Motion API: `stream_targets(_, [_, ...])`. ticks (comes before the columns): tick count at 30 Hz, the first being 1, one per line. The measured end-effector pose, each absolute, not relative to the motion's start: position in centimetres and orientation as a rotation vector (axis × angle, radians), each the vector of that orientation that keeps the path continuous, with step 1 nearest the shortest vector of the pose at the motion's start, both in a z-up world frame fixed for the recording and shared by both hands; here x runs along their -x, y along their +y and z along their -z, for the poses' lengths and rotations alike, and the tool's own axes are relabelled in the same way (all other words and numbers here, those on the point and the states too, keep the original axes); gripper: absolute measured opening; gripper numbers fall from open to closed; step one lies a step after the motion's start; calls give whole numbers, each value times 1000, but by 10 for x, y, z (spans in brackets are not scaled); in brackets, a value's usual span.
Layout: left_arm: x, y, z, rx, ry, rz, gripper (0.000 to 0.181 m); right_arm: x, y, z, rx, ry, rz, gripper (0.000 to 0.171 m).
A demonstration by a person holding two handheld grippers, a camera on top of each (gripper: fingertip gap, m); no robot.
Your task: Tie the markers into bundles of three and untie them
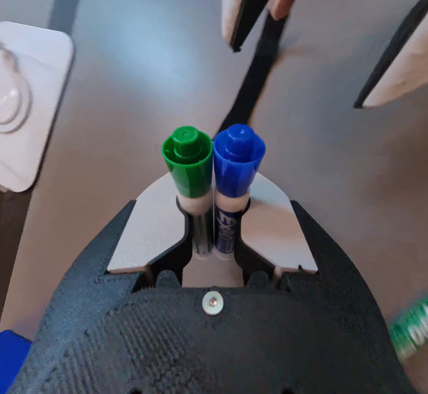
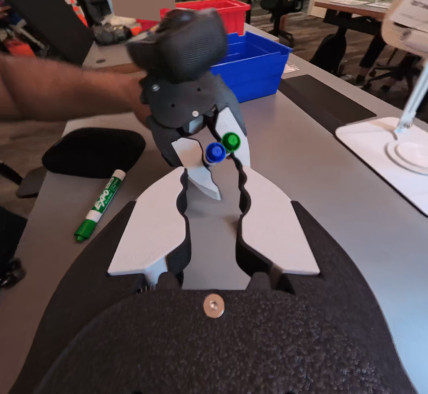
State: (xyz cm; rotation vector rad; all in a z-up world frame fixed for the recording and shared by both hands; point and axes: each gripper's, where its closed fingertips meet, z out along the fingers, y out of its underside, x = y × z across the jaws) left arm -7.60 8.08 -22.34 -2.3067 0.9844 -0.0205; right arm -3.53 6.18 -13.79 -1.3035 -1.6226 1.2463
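Left gripper (image 1: 213,216) has its jaws pinched on two markers side by side, green marker (image 1: 188,162) and blue marker (image 1: 238,160), caps pointing at 12 o'clock. Right gripper (image 2: 213,199) is spread wide with nothing in it (a black strap (image 1: 257,77) hangs by its fingers). A third marker (image 2: 102,204) lies on the grey table (image 2: 301,197) at 9 o'clock, with a blue bin (image 2: 252,67) behind.

Black tongs (image 2: 214,197), white scalloped fingers (image 2: 152,220)
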Motion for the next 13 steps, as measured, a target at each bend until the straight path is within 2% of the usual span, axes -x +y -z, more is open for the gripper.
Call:
stream_targets(3, [75, 52, 225, 2430, 1220, 82, 42, 37, 49, 143, 1168, -1749, -1104, 54])
stream_targets(6, [75, 25, 223, 2491, 1411, 61, 42, 40, 35, 152, 1118, -1787, -1079, 58])
stream_targets(13, [64, -7, 223, 2520, 1586, 42, 42, 56, -6, 157, 1015, -1691, -1209, 45])
